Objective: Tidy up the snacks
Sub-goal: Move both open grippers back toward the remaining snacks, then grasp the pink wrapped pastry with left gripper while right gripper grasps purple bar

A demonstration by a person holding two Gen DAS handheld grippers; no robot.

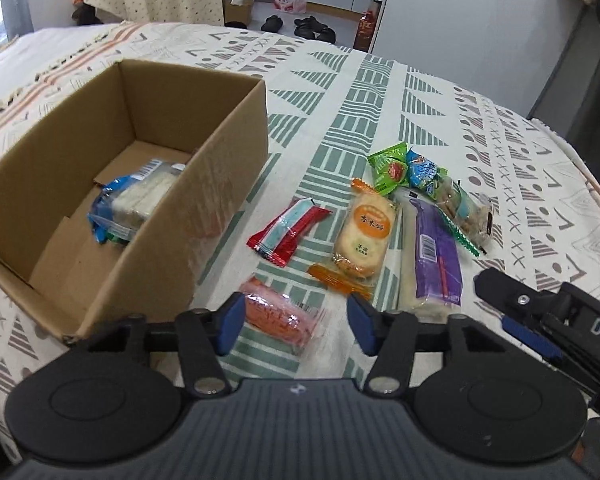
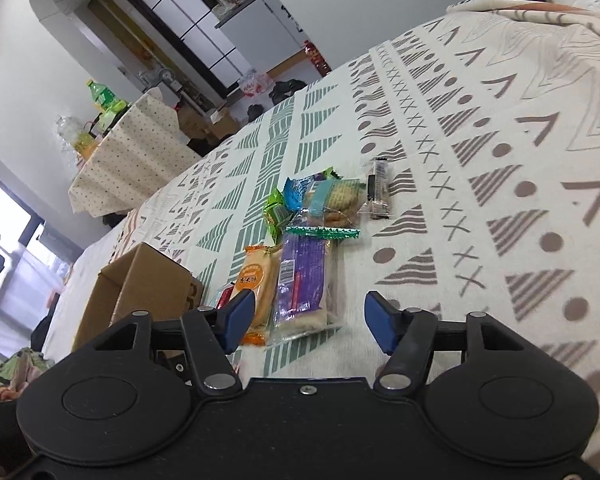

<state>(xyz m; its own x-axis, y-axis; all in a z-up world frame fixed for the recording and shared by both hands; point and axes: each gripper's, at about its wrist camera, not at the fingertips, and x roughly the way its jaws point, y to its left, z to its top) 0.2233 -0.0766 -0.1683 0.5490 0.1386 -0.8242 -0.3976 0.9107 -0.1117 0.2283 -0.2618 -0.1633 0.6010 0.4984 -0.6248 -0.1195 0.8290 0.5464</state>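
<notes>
a brown open-topped cardboard box (image 1: pixel 148 184) is sitting on a bed covered by a cream cloth printed with green and grey triangles and crosses (image 1: pixel 380 92), and one clear-and-blue wrapped white snack (image 1: pixel 134 200) is already lying inside it on the box floor. the left gripper (image 1: pixel 296 322) is hanging low over the cloth just right of the box, its blue-padded jaws standing part-way apart on either side of a pink plastic-wrapped snack (image 1: pixel 282 314); the pads are sitting close to the wrapper's ends but are not visibly pressing on it. beyond it, spread over the cloth, are lying a red-and-blue foil packet (image 1: pixel 286 232), an orange-edged pack of round rice crackers (image 1: pixel 360 236), a long purple-labelled pastry in clear wrap (image 1: pixel 434 258), a small green packet (image 1: pixel 390 168), a blue-wrapped biscuit pack (image 1: pixel 440 188) and a small clear-and-dark wrapped bar (image 2: pixel 378 190). the right gripper (image 2: pixel 314 320) is pointing along the cloth with its jaws about half open around the near end of the purple pastry, the pads standing clear of the wrap on both sides and holding nothing. in the left wrist view that gripper's black body is showing at the right edge, beside the purple pastry.
</notes>
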